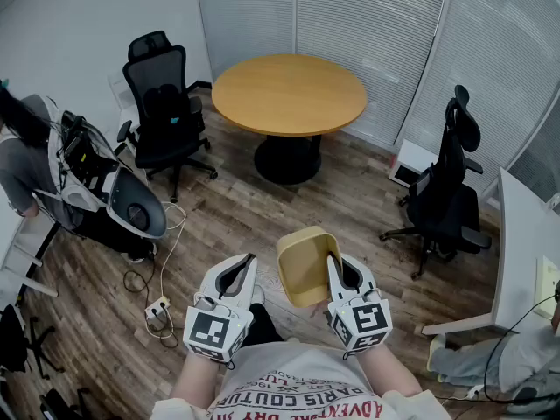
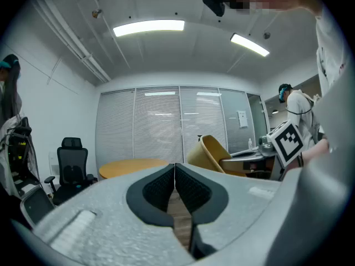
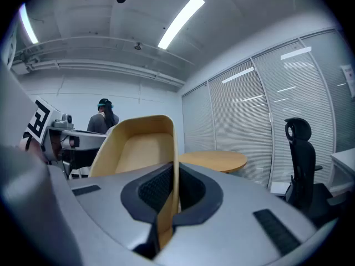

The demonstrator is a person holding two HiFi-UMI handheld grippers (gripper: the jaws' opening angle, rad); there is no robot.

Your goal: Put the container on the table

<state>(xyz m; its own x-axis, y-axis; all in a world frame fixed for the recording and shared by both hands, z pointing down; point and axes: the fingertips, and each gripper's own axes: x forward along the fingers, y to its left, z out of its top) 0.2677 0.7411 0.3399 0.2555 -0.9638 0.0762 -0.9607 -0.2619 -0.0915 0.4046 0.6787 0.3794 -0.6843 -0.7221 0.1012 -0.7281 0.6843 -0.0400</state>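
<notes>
A round table (image 1: 289, 94) is standing on the wood floor (image 1: 227, 226), with one black chair (image 1: 166, 103) sitting left of it and another chair (image 1: 446, 191) right. Blinds (image 1: 367, 24) are covering the windows; ceiling lights (image 2: 148, 27) are glowing.

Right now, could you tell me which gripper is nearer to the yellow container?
Right. The right gripper is shut on the container; the left gripper is shut and empty, beside it, not touching.
</notes>
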